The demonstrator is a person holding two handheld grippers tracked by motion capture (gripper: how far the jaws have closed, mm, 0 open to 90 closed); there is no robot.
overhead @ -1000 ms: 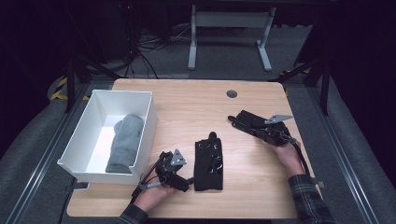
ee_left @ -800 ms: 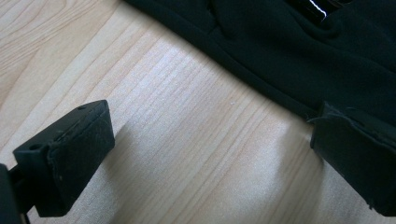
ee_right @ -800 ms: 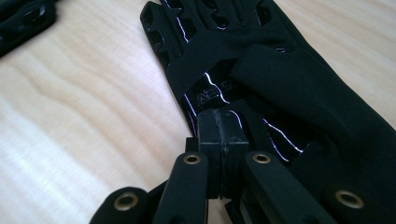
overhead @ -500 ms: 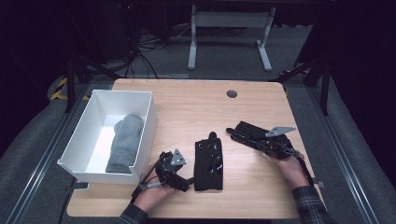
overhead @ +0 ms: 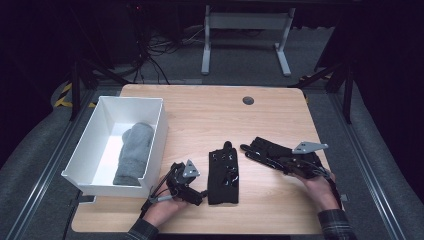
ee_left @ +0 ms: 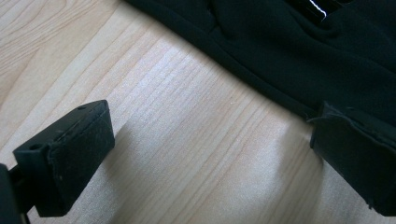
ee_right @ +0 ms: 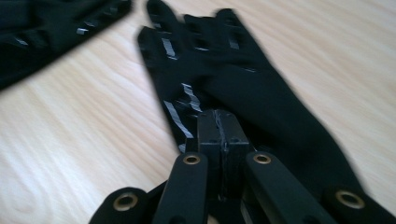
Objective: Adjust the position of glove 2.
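Note:
A black glove (overhead: 222,172) (ee_left: 299,51) lies flat near the middle of the wooden table (overhead: 200,115). My left gripper (overhead: 199,194) (ee_left: 210,154) rests at its left edge, open, with bare wood between the jaws and one jaw at the glove's hem. A second black glove (overhead: 262,149) (ee_right: 233,74) stretches out on the table to the right. My right gripper (overhead: 282,161) (ee_right: 220,122) is shut on its cuff end, and the glove's fingers point away toward the first glove (ee_right: 42,32).
A white bin (overhead: 90,160) stands at the table's left with a grey sock (overhead: 134,152) inside. A round cable hole (overhead: 248,100) sits in the far part of the tabletop. Beyond the table is a metal stand (overhead: 245,35).
My right gripper has drawn the second glove toward the table's near edge. The left gripper and the middle glove have stayed where they were.

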